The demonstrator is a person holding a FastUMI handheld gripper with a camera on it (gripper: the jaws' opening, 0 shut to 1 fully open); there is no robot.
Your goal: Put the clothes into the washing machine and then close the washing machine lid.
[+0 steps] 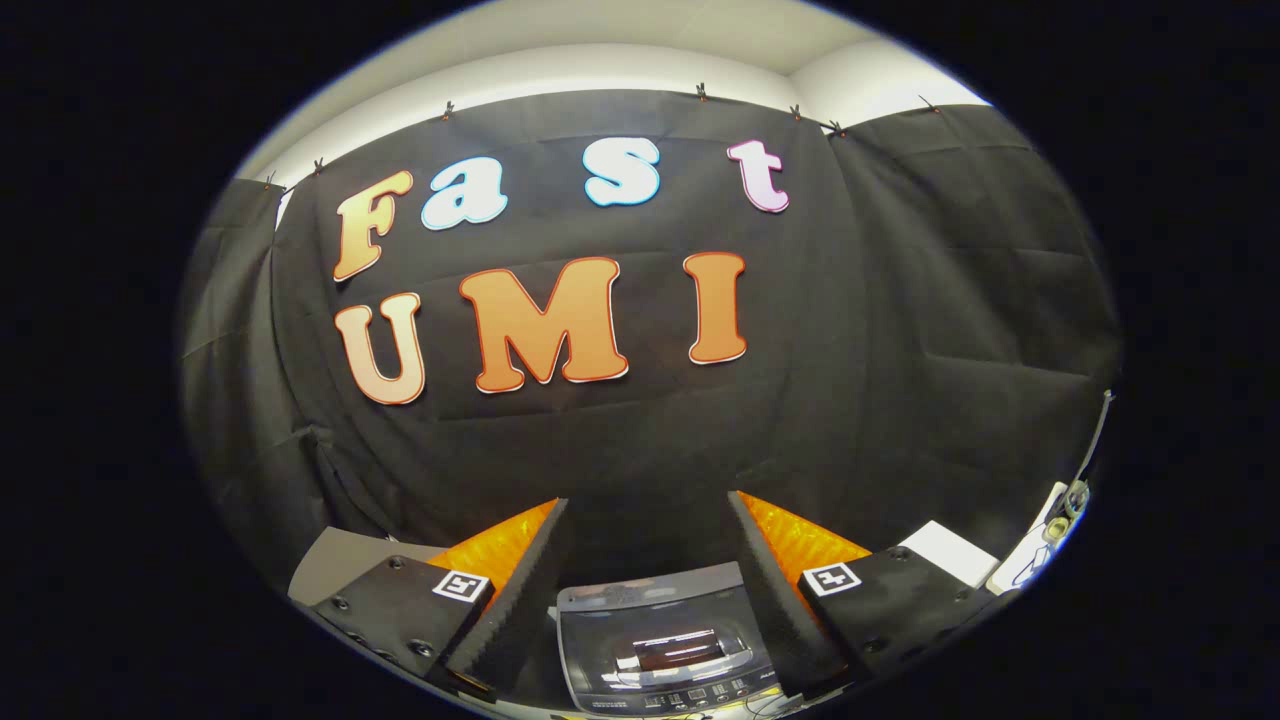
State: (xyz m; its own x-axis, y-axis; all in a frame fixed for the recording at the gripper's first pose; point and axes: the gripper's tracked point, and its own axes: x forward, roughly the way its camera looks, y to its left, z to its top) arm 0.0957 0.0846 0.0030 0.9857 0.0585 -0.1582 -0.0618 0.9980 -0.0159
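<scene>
Tongs [648,520] spread wide, gripping nothing. Grey glossy-lidded washing machine [660,645] sits below, between the fingers. Clothes not located. Lid likely rigid, smooth, slippery; judged best pushed at its front edge.

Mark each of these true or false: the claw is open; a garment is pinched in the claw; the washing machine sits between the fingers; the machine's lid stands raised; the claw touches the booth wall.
1. The claw is open. True.
2. A garment is pinched in it. False: nothing lies between the fingers.
3. The washing machine is seen between the fingers, below them. True.
4. Its lid stands raised. False: the glossy lid appears to lie flat on top.
5. The claw touches the booth wall. False: the wall hangs well beyond the fingers.
</scene>
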